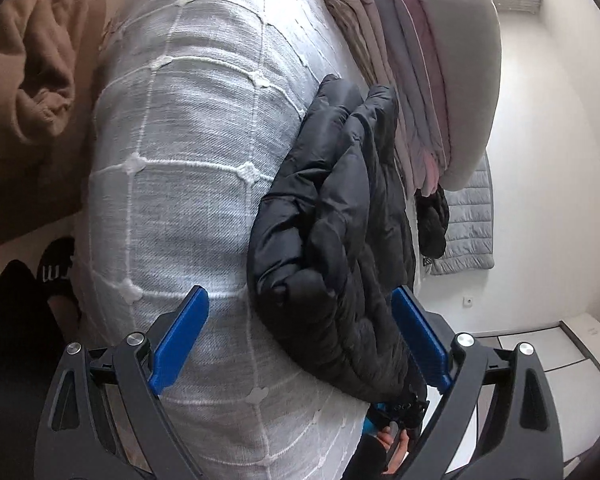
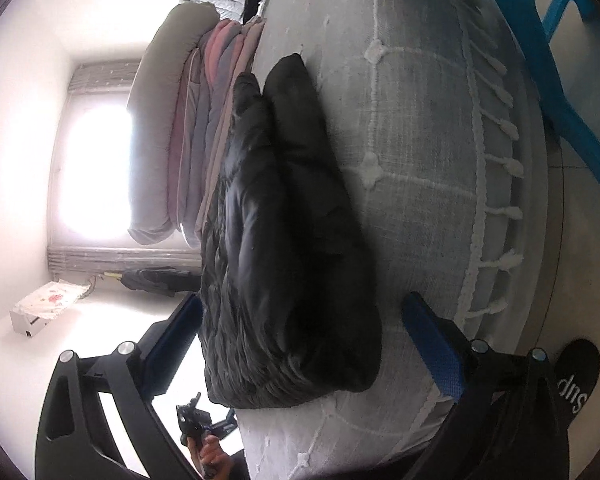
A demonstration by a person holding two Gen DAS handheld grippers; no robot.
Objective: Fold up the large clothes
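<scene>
So both cameras are rolled sideways here. In the left wrist view, going left to right: a brown fleecy blanket (image 1: 40,80) fills the upper left, and a black slipper with white lettering (image 1: 58,266) sits at the lower left edge. Next comes the bed with its pale grey cover crossed by white knotted cords (image 1: 188,140), filling the middle. The left claw (image 1: 300,312) is spread wide with nothing pinched, and its blue pads (image 1: 180,340) sit either side of the near end of the black puffy quilted jacket (image 1: 340,240), which lies bundled on the bed just right of centre. Right of that is a stack of folded grey and pink bedding (image 1: 440,80).

Right wrist view: bright window (image 2: 96,168) on the left, then the same stack, then the jacket in the middle. The right claw (image 2: 304,320) is also released, straddling the jacket's near end. A blue plastic chair (image 2: 560,60) is at upper right.
</scene>
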